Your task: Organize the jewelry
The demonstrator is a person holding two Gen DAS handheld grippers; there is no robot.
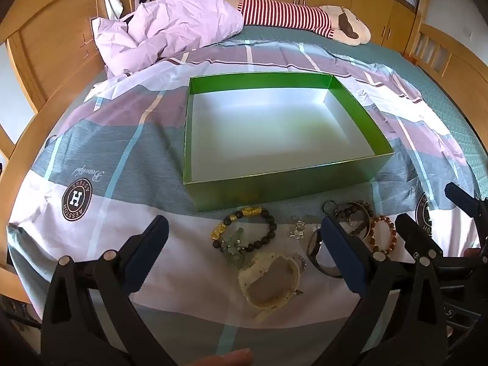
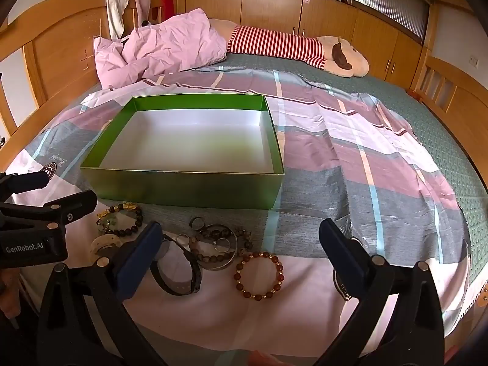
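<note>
An open green box (image 1: 274, 187) with a white empty inside stands on the bed; it also shows in the right wrist view (image 2: 189, 187). In front of it lies jewelry: a black-and-gold bead bracelet (image 1: 268, 219) (image 2: 134, 210), a cream watch (image 1: 271, 280), a dark band (image 2: 183, 274), a metal bangle with beads (image 2: 216, 247), and a red-brown bead bracelet (image 1: 382, 235) (image 2: 259, 276). My left gripper (image 1: 244, 244) is open above the cream watch and the black-and-gold bracelet. My right gripper (image 2: 241, 244) is open above the red-brown bracelet.
A plaid sheet (image 2: 350, 158) covers the bed. A crumpled pink quilt (image 1: 164, 27) and a striped plush toy (image 1: 299, 18) lie at the far side. Wooden bed rails and cabinets (image 2: 335, 12) surround the bed.
</note>
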